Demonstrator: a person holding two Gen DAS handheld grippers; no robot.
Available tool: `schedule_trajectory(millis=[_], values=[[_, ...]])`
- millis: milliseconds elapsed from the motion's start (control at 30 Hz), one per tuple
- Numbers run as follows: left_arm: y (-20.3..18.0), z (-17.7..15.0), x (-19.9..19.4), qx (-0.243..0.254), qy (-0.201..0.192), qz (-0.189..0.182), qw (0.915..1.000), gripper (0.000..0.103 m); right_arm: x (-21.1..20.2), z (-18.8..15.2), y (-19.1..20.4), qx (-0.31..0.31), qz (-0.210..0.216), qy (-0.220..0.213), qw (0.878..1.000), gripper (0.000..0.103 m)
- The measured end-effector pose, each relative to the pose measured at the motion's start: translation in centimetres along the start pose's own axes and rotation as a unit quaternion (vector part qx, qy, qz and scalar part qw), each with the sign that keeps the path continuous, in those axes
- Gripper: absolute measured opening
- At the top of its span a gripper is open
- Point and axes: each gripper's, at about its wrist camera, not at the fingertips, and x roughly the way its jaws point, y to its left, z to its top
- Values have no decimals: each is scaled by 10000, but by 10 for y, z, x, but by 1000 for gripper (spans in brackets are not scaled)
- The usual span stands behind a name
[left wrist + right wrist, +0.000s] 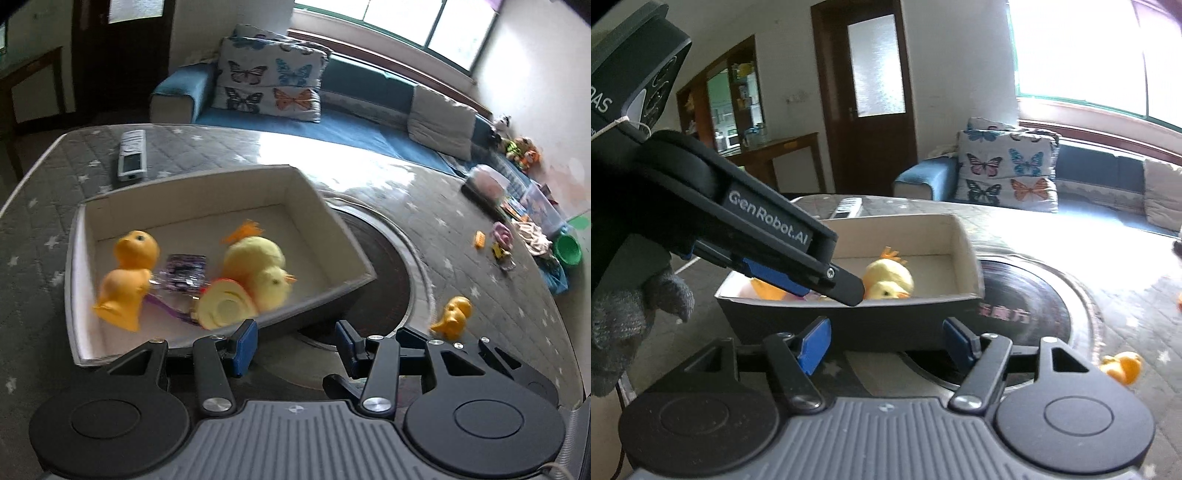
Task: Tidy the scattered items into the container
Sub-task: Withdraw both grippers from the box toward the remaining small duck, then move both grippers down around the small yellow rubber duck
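A grey box with a white inside (325,218) stands on the table; it also shows in the right wrist view (967,236). In it lie an orange duck (127,273), a purple wrapped item (183,273), a yellow plush chick (264,269) and a yellow disc toy (225,306). A second orange duck (452,317) stands on the table right of the box, also in the right wrist view (1124,369). My left gripper (295,341) is open and empty at the box's near edge; it also shows over the box in the right wrist view (827,280). My right gripper (884,345) is open and empty before the box.
A remote control (132,154) lies at the table's far left. A round dark inset (384,266) sits in the tabletop beside the box. Small toys (498,243) and a green bowl (567,249) lie at the far right. A blue sofa with butterfly cushions (269,79) is behind.
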Motion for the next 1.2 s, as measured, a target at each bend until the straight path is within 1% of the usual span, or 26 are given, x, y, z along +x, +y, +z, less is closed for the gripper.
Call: schedule_trajectory(millis=[200,433,600,767,900,1200], values=[[-27,-6,11,175,74,-210,9996,49,-17,-7,-18,107,-311,-2,9995,69],[-53,-9,25,349,137,-344,9987,47,-33,-21,-42,344,-679,12,9971,71],[-71,-11,32,533,83,-407,9977,47,-43,-38,-57,453,-1021,41,9937,72],[-85,-14,43,632,49,-465,9969,47,-48,-50,-76,664,-1233,109,9901,75],[-96,-13,53,707,89,-506,9962,47,-49,-57,-89,841,-1379,159,9867,75],[-113,-6,77,798,270,-656,9943,47,-35,-65,-118,1225,-1464,214,9814,74]])
